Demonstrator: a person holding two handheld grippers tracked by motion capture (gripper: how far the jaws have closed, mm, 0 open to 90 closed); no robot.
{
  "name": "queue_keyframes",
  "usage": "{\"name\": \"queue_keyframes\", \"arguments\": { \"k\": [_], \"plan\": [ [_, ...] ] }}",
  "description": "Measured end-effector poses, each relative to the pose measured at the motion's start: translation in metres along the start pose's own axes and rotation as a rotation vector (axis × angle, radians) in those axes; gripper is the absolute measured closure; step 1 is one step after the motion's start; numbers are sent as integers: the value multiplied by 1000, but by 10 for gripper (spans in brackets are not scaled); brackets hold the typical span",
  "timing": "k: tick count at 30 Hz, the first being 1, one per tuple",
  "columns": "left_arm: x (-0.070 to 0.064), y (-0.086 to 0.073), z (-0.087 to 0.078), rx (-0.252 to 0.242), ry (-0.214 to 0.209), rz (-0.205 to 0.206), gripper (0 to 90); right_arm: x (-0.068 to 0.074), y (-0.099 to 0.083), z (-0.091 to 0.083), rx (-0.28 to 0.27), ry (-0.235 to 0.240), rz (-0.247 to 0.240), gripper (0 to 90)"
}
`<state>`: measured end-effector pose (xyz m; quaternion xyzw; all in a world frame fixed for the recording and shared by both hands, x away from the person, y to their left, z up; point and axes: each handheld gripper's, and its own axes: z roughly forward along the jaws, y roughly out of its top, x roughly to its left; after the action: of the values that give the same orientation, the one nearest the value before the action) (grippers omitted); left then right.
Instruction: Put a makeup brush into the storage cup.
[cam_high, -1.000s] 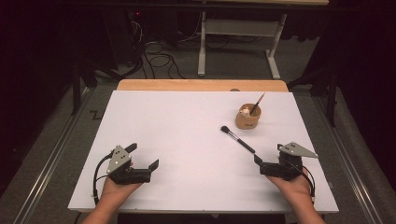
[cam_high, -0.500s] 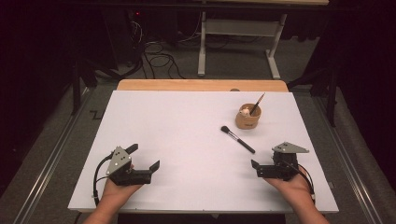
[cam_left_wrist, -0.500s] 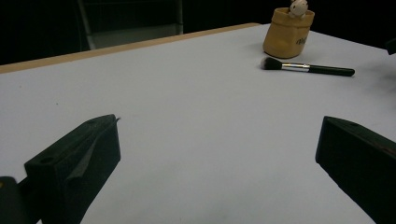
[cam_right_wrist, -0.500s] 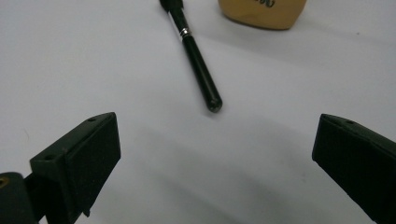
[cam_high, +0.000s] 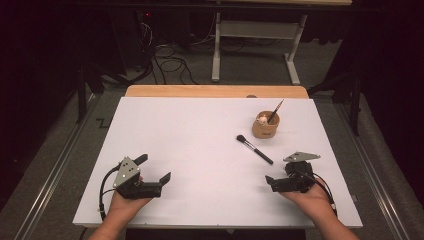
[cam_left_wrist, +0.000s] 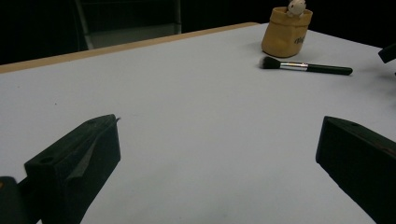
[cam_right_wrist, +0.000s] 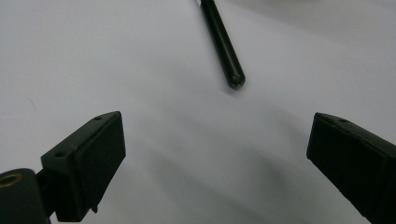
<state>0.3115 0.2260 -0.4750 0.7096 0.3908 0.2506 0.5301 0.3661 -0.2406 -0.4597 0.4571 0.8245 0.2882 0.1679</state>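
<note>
Approaching makeup brush (cam_high: 254, 149) lying on counter (cam_high: 190, 140) beside cup (cam_high: 265, 125) | right gripper (cam_high: 276, 184) jaws spread, near handle end | left gripper (cam_high: 159, 181) spread, idle | next: advance, straddle handle

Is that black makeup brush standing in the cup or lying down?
Lying down: the makeup brush rests flat on the white table, beside the cup.

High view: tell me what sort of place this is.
Probably a lab or recording workspace: a white table on a dark floor, loose cables behind it, and hand-held tongs, left and right, near a makeup brush.
</note>
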Motion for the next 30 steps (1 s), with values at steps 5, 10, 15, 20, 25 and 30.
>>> {"name": "queue_keyframes", "arguments": {
  "k": [5, 10, 15, 20, 25, 30],
  "plan": [
    [0, 0, 0, 2, 1, -1, 2, -2, 5, -3, 24, -1, 1, 62],
    [0, 0, -1, 3, 0, -2, 3, -3, 10, -7, 55, -10, -5, 72],
    [0, 0, -1, 3, -1, -3, 2, -5, 14, -9, 69, -4, 1, 80],
    [0, 0, -1, 5, -1, -4, 3, -7, 15, -8, 85, -3, -2, 81],
    [-1, 0, 0, 2, -1, -11, 2, -7, 17, -7, 100, -1, -5, 84],
    [-1, 0, 0, 2, -2, -10, 2, -8, 21, -7, 113, 8, 8, 99]
  ]
}}
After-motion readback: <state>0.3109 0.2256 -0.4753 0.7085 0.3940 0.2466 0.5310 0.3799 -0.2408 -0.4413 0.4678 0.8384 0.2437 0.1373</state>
